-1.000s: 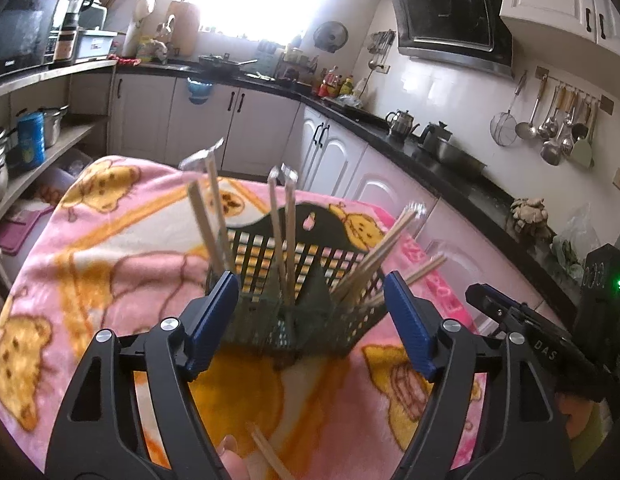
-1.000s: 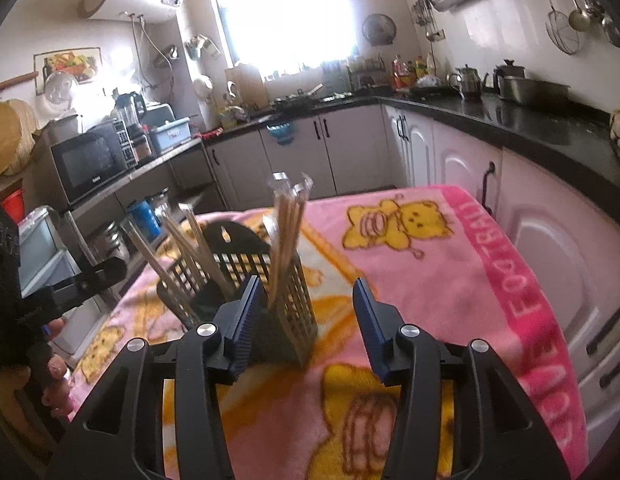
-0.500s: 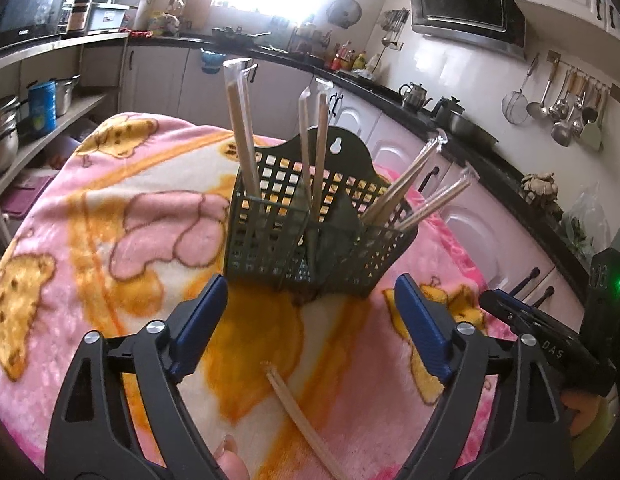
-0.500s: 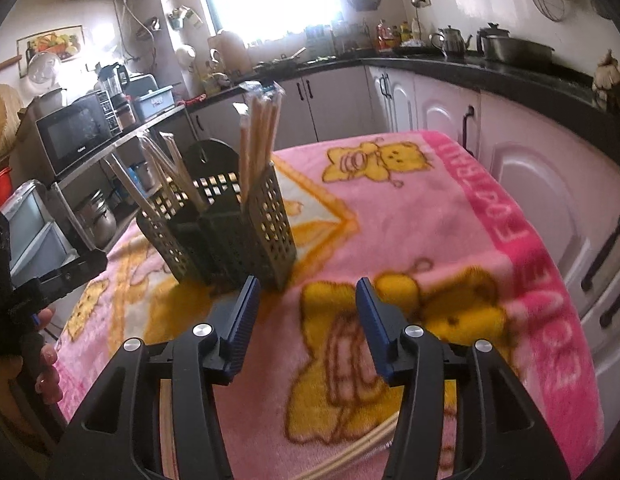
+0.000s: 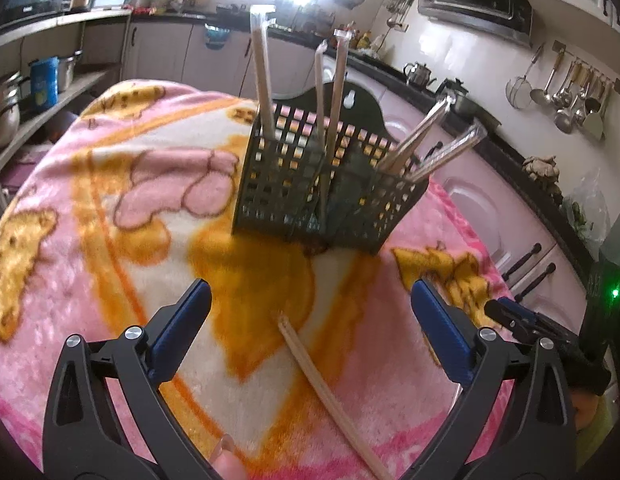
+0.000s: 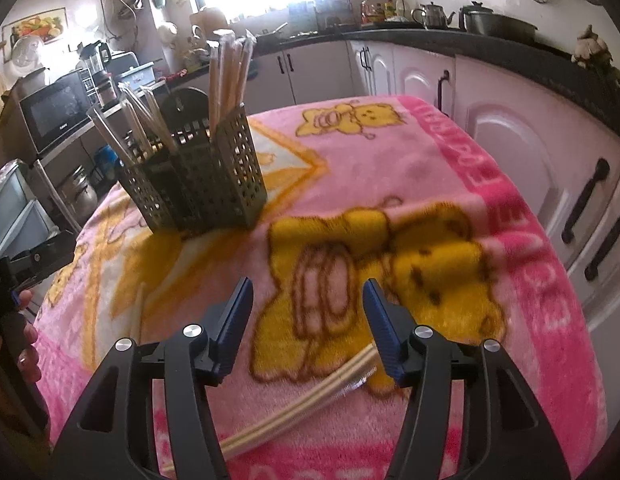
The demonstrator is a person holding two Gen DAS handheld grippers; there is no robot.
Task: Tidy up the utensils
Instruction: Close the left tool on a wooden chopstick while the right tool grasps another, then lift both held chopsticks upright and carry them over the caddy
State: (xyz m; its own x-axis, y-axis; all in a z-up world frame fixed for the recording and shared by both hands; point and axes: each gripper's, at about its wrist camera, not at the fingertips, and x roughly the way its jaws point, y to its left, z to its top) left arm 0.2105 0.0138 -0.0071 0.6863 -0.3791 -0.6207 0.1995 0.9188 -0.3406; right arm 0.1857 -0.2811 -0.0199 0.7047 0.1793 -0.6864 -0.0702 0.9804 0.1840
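The pink blanket (image 6: 450,184) carries large pale letters along its darker pink border at three o'clock in the right wrist view; they seem to spell "LOVE FOOTBALL", though blur leaves this uncertain. A small brand mark on the microwave (image 6: 54,116) at nine o'clock is too small to read

The blanket (image 5: 110,216) is fuzzy, matt pile cloth in pink, orange and cream. The utensil caddy (image 5: 310,192) looks like dull, perforated dark plastic, and the chopsticks (image 5: 330,396) lying loose are pale bare wood. The chopsticks standing in the caddy (image 6: 226,76) wear glossy clear wrappers.
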